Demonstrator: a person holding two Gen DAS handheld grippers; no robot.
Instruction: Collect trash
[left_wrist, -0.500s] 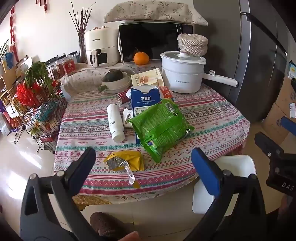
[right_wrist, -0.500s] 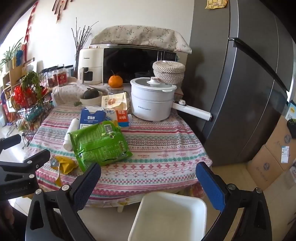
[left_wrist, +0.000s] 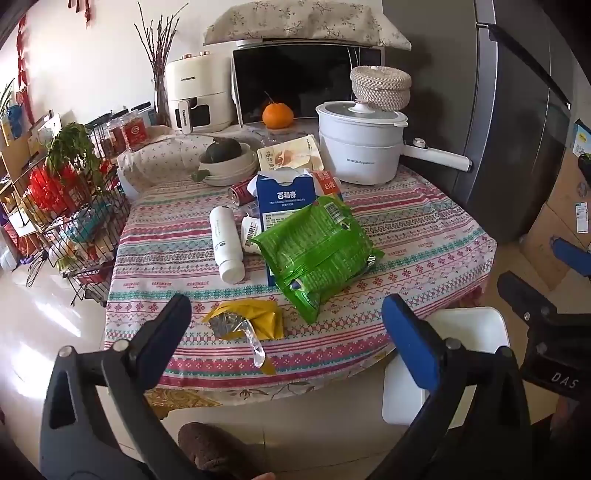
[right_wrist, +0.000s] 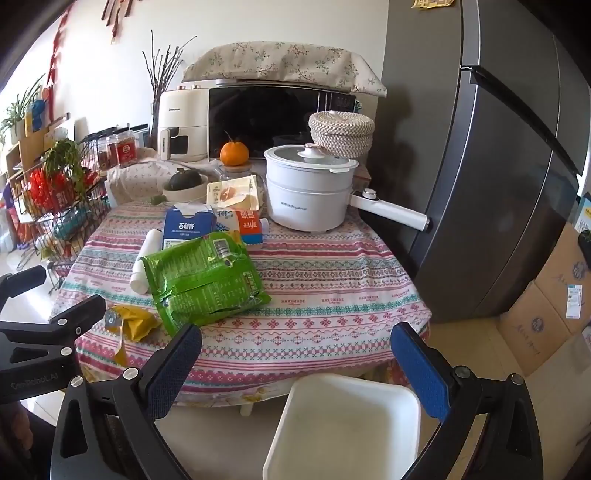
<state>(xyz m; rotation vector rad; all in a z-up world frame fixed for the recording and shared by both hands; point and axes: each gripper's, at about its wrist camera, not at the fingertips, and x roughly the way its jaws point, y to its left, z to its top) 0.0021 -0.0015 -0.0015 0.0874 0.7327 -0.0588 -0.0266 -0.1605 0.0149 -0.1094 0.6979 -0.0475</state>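
A green snack bag (left_wrist: 317, 247) (right_wrist: 203, 280) lies mid-table, partly over a blue carton (left_wrist: 282, 195) (right_wrist: 188, 225). A yellow foil wrapper (left_wrist: 247, 319) (right_wrist: 129, 323) lies near the front edge. A white bottle (left_wrist: 225, 243) (right_wrist: 146, 258) lies on its side left of the bag. A red can (left_wrist: 240, 194) lies behind. My left gripper (left_wrist: 286, 326) is open and empty, in front of the table by the wrapper. My right gripper (right_wrist: 295, 354) is open and empty, above a white bin (right_wrist: 347, 424) (left_wrist: 461, 332) on the floor.
The round table has a patterned cloth (right_wrist: 332, 295). At the back stand a white pot (right_wrist: 308, 192) with a long handle, a bowl with a squash (left_wrist: 225, 158), an orange (left_wrist: 277, 115), a microwave and an air fryer. A wire rack (left_wrist: 66, 206) stands left, a fridge (right_wrist: 498, 166) and cardboard boxes right.
Both views have barely shifted; the grippers stay open and nothing on the table has moved.
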